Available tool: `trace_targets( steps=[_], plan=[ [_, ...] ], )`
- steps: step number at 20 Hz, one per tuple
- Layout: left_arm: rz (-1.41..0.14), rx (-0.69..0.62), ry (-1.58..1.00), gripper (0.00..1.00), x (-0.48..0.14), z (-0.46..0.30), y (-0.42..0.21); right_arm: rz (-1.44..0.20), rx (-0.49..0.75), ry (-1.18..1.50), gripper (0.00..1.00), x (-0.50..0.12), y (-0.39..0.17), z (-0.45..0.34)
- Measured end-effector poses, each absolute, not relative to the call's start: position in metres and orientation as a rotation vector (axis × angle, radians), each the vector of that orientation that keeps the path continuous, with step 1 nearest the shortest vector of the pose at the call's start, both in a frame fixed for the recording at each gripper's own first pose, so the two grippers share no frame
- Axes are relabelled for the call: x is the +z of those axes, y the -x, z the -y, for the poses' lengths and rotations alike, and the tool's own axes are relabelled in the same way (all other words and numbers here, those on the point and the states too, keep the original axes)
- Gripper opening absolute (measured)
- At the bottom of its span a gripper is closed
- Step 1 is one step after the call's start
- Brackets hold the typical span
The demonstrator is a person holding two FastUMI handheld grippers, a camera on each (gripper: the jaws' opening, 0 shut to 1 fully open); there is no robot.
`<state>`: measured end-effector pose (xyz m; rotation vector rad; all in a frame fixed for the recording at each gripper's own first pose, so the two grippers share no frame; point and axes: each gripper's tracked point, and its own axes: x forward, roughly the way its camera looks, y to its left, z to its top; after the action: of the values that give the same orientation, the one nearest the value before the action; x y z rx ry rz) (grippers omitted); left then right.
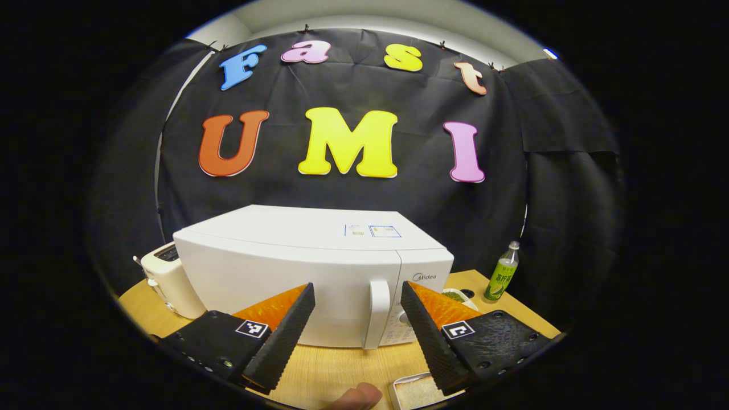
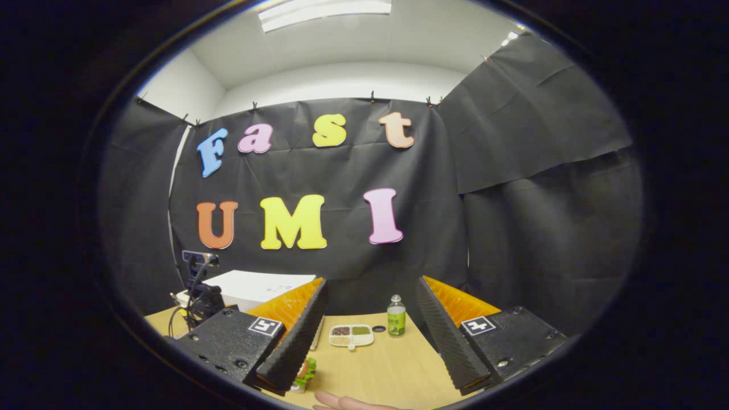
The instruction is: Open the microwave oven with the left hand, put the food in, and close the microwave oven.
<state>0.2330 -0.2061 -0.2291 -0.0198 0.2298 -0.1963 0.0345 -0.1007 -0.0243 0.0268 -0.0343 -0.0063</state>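
**Both grippers spread and empty; microwave shut, straight ahead of your left gripper**

In the left gripper view, your left gripper (image 1: 356,330) has its fingers spread wide apart with nothing between them. A fingertip (image 1: 359,397) shows at the bottom edge, and just right of it lies a small metal tray (image 1: 411,392) on the wooden table (image 1: 336,367), partly under the right finger. Past the fingertips stands the white microwave (image 1: 296,267), door closed. Its upright handle (image 1: 376,313) sits in the gap between your fingers, nearer the right one, and apart from both. A white toaster (image 1: 165,279) stands just beside the microwave's left side. Farther right, near the wall, stands a green bottle (image 1: 502,278).

In the right gripper view, your right gripper (image 2: 370,336) is likewise spread, gripping nothing. Part of a hand (image 2: 347,403) shows at the bottom edge. A food item with green leaf (image 2: 304,373) lies on the table just beside the left finger; what it is exactly cannot be told. Beyond, between the fingers, lie a divided dish (image 2: 351,336) and the green bottle. The microwave stands far left, behind the left finger.
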Motion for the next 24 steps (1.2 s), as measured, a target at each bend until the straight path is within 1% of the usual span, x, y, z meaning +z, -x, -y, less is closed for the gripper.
trace_targets(
  steps=[1, 2, 5, 9, 10, 11, 12, 13, 14, 15, 17, 19, 20, 21, 23, 24],
  plan=[
    [-0.236, -0.201, 0.014, 0.95, -0.239, 0.213, -0.239, 0.047, -0.019, -0.018, 0.91, -0.024, -0.033, 0.107],
    [-0.239, -0.188, 0.001, 0.94, -0.247, 0.216, -0.246, 0.061, -0.033, -0.006, 0.99, -0.022, -0.032, 0.112],
    [-0.269, -0.143, -0.025, 0.97, -0.267, 0.221, -0.257, 0.080, -0.064, 0.028, 0.99, -0.024, -0.031, 0.124],
    [-0.234, -0.126, -0.027, 0.96, -0.270, 0.224, -0.268, 0.088, -0.046, 0.020, 0.99, -0.028, -0.032, 0.127],
    [-0.236, -0.124, -0.035, 0.95, -0.273, 0.224, -0.269, 0.090, -0.043, 0.016, 0.99, -0.030, -0.033, 0.128],
    [-0.224, -0.123, -0.041, 0.89, -0.270, 0.225, -0.270, 0.092, -0.035, 0.013, 0.99, -0.031, -0.034, 0.128],
    [-0.247, -0.127, -0.055, 0.88, -0.275, 0.225, -0.270, 0.088, -0.031, 0.012, 0.99, -0.034, -0.035, 0.128],
    [-0.250, -0.119, -0.056, 0.55, -0.275, 0.222, -0.266, 0.081, -0.030, 0.013, 0.99, -0.038, -0.037, 0.129],
    [-0.259, -0.122, -0.054, 0.65, -0.282, 0.223, -0.268, 0.076, -0.030, 0.012, 0.99, -0.040, -0.038, 0.130],
    [-0.258, -0.130, -0.049, 0.42, -0.283, 0.225, -0.265, 0.072, -0.030, 0.012, 0.99, -0.042, -0.039, 0.131],
    [-0.247, -0.130, -0.010, 0.24, -0.281, 0.225, -0.264, 0.063, -0.031, 0.017, 0.99, -0.048, -0.038, 0.132],
    [-0.257, -0.138, 0.014, 0.15, -0.283, 0.226, -0.264, 0.056, -0.039, 0.027, 0.99, -0.052, -0.038, 0.135],
    [-0.256, -0.144, 0.022, 0.15, -0.282, 0.225, -0.260, 0.053, -0.044, 0.029, 0.99, -0.052, -0.036, 0.138],
    [-0.259, -0.157, 0.024, 0.08, -0.283, 0.226, -0.262, 0.051, -0.049, 0.030, 0.99, -0.054, -0.035, 0.141],
    [-0.278, -0.180, 0.028, 0.08, -0.283, 0.226, -0.254, 0.043, -0.060, 0.033, 0.99, -0.057, -0.034, 0.147],
    [-0.254, -0.187, 0.034, 0.08, -0.279, 0.222, -0.245, 0.042, -0.065, 0.032, 0.99, -0.058, -0.033, 0.149]
  ],
)
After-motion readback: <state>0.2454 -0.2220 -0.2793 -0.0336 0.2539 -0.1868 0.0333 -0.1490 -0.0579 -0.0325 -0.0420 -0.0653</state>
